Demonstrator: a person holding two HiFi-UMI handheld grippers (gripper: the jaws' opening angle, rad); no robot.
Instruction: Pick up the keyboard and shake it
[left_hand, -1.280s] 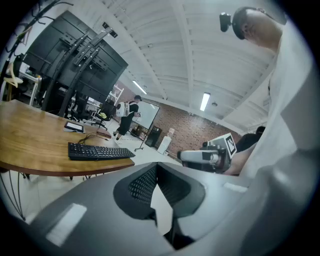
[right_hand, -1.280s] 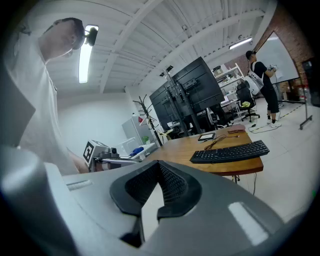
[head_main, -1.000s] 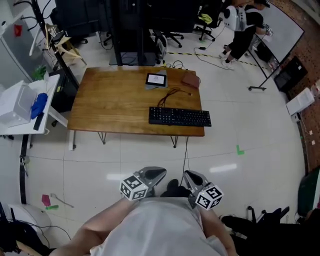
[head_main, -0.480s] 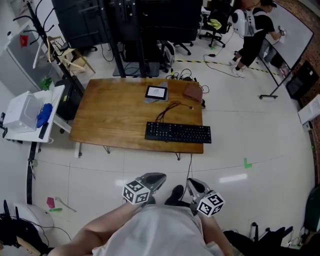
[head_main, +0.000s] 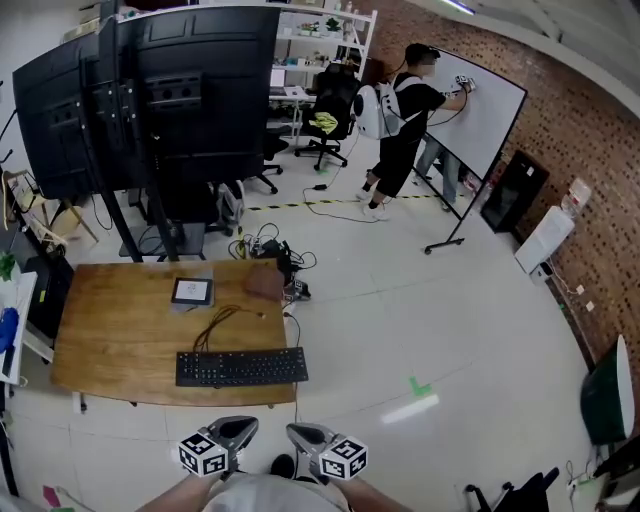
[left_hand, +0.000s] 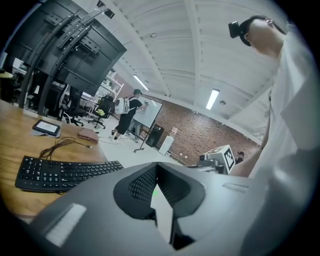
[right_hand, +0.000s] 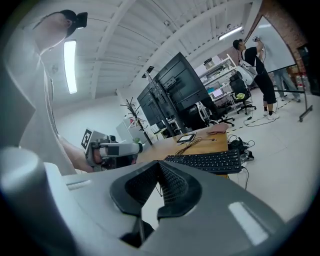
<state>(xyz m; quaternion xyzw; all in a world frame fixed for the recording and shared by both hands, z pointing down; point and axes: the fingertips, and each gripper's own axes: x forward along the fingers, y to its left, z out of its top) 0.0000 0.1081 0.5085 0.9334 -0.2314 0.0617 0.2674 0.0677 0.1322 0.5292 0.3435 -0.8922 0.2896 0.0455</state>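
A black keyboard (head_main: 242, 367) lies along the near edge of a low wooden table (head_main: 110, 335), its cable curling back over the top. It also shows in the left gripper view (left_hand: 65, 172) and the right gripper view (right_hand: 207, 161). Both grippers are held close to the person's body, short of the table and apart from the keyboard. The left gripper (head_main: 236, 430) is shut with nothing in it, its jaws meeting (left_hand: 156, 169). The right gripper (head_main: 300, 436) is likewise shut and empty (right_hand: 160, 169).
A tablet (head_main: 191, 291) and a brown pouch (head_main: 265, 284) lie at the table's far side. Large black screens on stands (head_main: 150, 100) rise behind it, with cables on the floor (head_main: 268, 246). A person (head_main: 400, 135) stands far off at a whiteboard (head_main: 487, 110).
The head view has swung up and to the right, so the table now sits at the lower left and more of the room shows. Both grippers stay shut near the body.
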